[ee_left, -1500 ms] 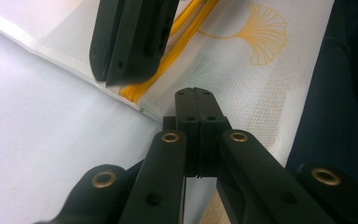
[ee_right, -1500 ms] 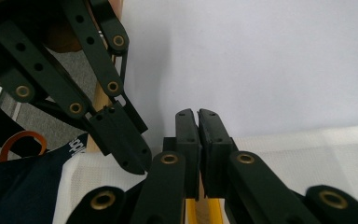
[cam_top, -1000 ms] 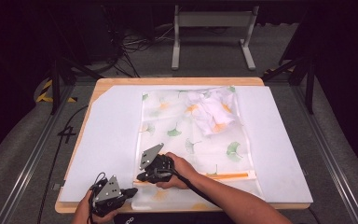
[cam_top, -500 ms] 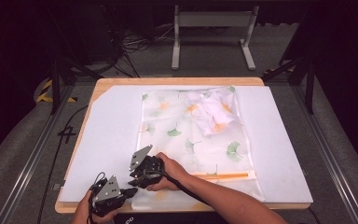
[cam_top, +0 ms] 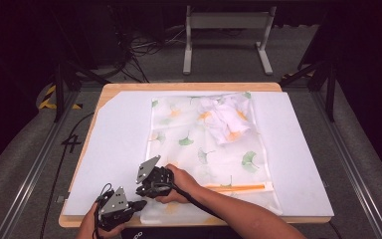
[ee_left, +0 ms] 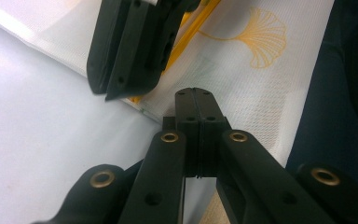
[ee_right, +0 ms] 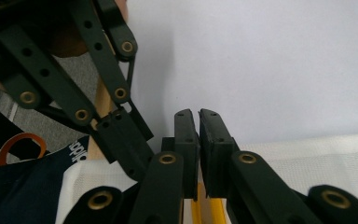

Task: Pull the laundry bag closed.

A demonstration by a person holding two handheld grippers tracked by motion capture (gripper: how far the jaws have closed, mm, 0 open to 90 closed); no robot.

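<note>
Covering wooden table [cam_top: 189,86]: white sheet [cam_top: 114,149]

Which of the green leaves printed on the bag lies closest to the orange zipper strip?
The green ginkgo leaf on the mesh bag's right side, just above the orange zipper strip. The other green leaves sit farther up, toward the bag's middle and top.

Left half of the surface [cam_top: 114,144] is open for passing; crumpled cloth [cam_top: 226,117] inside the mesh bag [cam_top: 199,149] blocks the far right.
</note>
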